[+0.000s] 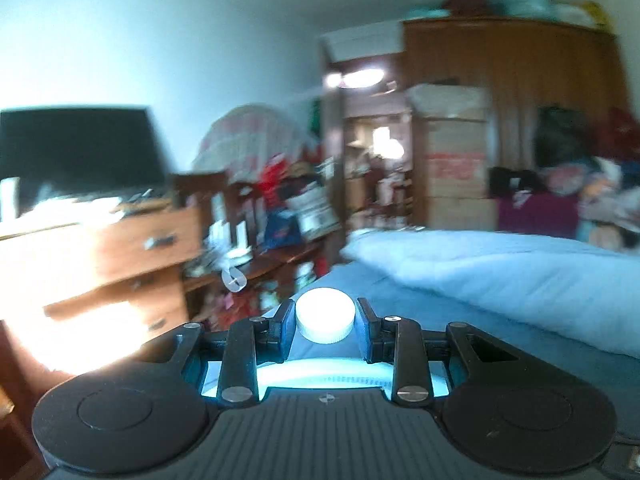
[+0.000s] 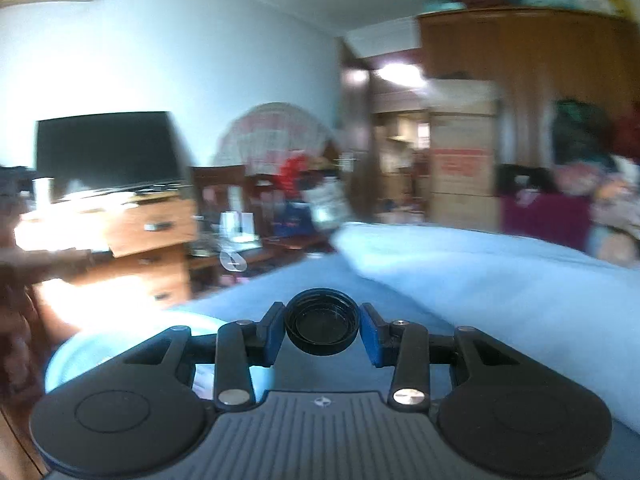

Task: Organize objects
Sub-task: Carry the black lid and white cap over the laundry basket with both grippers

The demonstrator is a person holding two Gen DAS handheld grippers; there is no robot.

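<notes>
My left gripper (image 1: 325, 320) is shut on a white ribbed bottle cap (image 1: 325, 314), pinched between its two black pads and held up above a blue bed (image 1: 400, 300). My right gripper (image 2: 322, 328) is shut on a black screw cap (image 2: 322, 322), whose hollow underside faces the camera between the blue pads. Both grippers point roughly level across the room, and the background is blurred. A pale blue round thing (image 2: 92, 352) shows below the right gripper at the lower left; I cannot tell what it is.
A wooden dresser (image 1: 132, 248) with a dark TV screen (image 1: 80, 148) stands at the left. A cluttered low shelf (image 1: 276, 240) sits beside the bed. Cardboard boxes (image 1: 456, 168) and a wooden wardrobe (image 1: 520, 80) stand at the back, with piled clothes (image 1: 580, 196) at the right.
</notes>
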